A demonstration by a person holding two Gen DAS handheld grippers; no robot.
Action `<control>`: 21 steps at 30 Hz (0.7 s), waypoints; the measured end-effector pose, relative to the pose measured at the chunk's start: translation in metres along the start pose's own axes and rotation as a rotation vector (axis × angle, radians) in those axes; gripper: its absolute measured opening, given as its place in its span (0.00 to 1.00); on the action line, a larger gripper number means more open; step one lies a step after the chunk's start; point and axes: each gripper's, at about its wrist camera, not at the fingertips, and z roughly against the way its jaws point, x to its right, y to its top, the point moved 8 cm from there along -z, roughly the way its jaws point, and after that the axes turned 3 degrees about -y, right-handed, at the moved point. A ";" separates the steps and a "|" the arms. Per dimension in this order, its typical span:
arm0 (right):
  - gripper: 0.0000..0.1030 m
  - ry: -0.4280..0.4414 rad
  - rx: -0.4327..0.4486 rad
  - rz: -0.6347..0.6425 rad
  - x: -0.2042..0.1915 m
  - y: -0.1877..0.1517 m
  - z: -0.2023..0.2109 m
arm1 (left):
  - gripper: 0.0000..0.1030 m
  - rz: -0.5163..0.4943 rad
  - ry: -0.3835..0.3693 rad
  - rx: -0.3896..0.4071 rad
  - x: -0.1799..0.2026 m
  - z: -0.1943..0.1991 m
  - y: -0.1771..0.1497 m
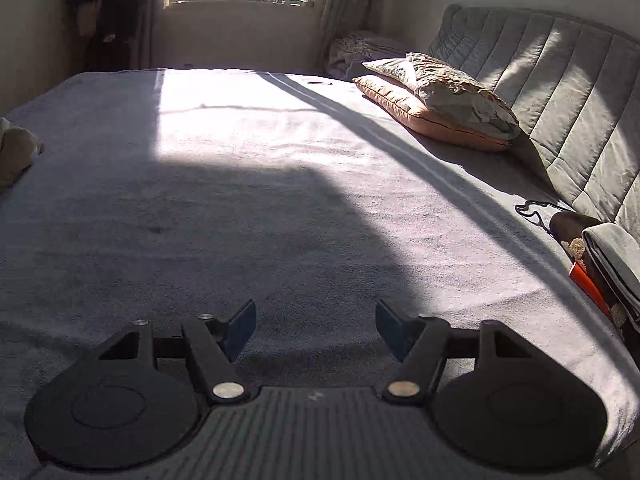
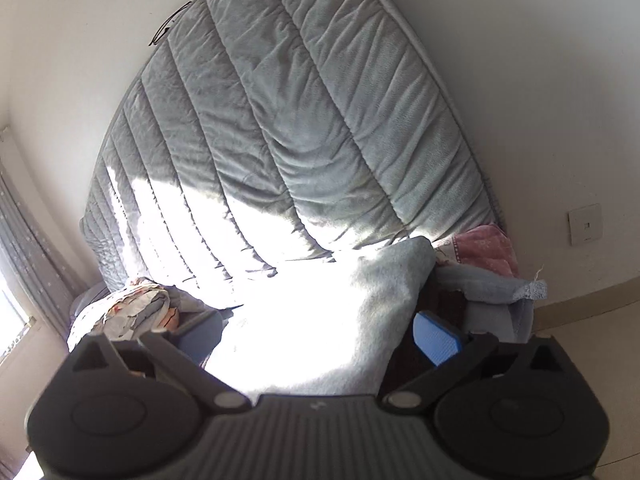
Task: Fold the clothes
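Currently both wide open, empty — right gripper (image 2: 316, 344) straddles sunlit grey cloth (image 2: 340, 304), may snag several layers; left gripper (image 1: 316, 330) idle over bed (image 1: 240, 200).

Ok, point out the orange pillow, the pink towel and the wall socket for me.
orange pillow (image 1: 404, 109): left wrist view, its sunlit top face below the patterned pillow.
pink towel (image 2: 486, 250): right wrist view, middle of the visible pink cloth.
wall socket (image 2: 585, 225): right wrist view, centre of the plate.
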 end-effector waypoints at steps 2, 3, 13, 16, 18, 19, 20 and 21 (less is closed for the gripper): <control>0.99 0.086 -0.023 0.078 -0.029 -0.016 0.009 | 0.67 0.031 0.040 -0.007 -0.030 0.008 -0.006; 0.99 0.156 -0.069 0.131 -0.051 -0.031 0.016 | 0.67 0.039 0.055 -0.012 -0.039 0.011 -0.008; 1.00 0.709 -1.064 0.070 -0.181 -0.235 0.071 | 0.71 0.033 0.091 -0.055 -0.074 0.025 0.012; 0.98 0.717 -1.301 0.040 -0.194 -0.291 0.098 | 0.71 0.082 0.072 -0.100 -0.069 0.041 0.011; 0.97 0.989 -1.169 0.100 -0.220 -0.271 0.135 | 0.71 0.077 0.003 -0.034 -0.063 0.065 0.021; 0.99 1.175 -1.073 0.124 -0.231 -0.250 0.160 | 0.74 0.075 -0.031 -0.001 -0.061 0.077 0.027; 1.00 1.338 -0.978 0.151 -0.236 -0.230 0.185 | 0.78 0.047 -0.048 0.057 -0.059 0.089 0.031; 1.00 1.467 -0.874 0.182 -0.240 -0.212 0.206 | 0.87 0.001 -0.042 0.120 -0.057 0.096 0.032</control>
